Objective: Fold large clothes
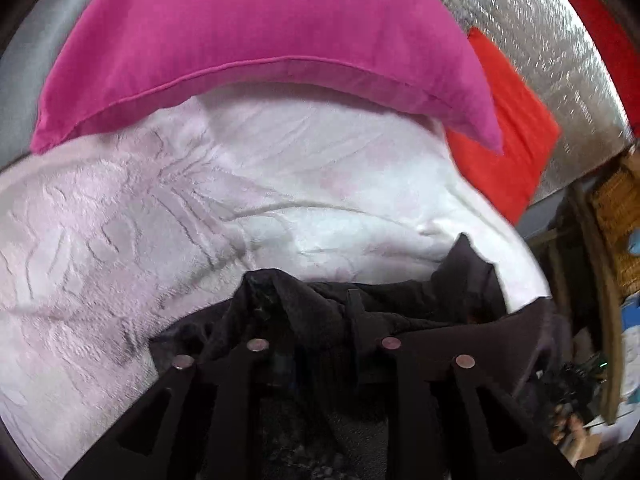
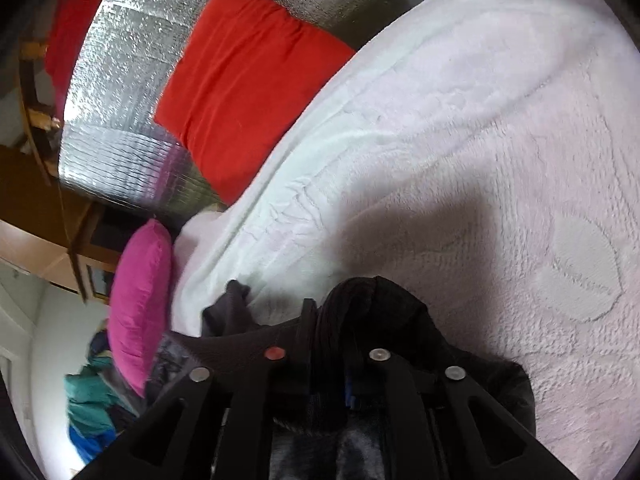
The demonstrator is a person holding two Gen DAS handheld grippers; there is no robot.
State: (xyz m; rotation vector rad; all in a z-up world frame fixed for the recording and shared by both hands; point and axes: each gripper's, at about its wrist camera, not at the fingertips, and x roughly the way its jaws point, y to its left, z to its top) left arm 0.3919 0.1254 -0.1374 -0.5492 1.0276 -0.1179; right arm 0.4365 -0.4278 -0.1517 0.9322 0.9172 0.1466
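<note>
Both jaws seemingly clamp the dark garment (image 1: pixel 360 312) on white bedding (image 1: pixel 280 184) (pink pillow (image 1: pixel 248 40) behind)

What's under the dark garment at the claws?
The dark, black fabric garment lies on a white fluffy blanket, which shows all around it. Whatever lies beneath the blanket, or directly under the garment's bunched folds, is covered and cannot be seen.

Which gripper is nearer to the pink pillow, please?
Left. The left gripper faces the pink pillow just across the white blanket; from the right gripper it lies far off to the side.
</note>
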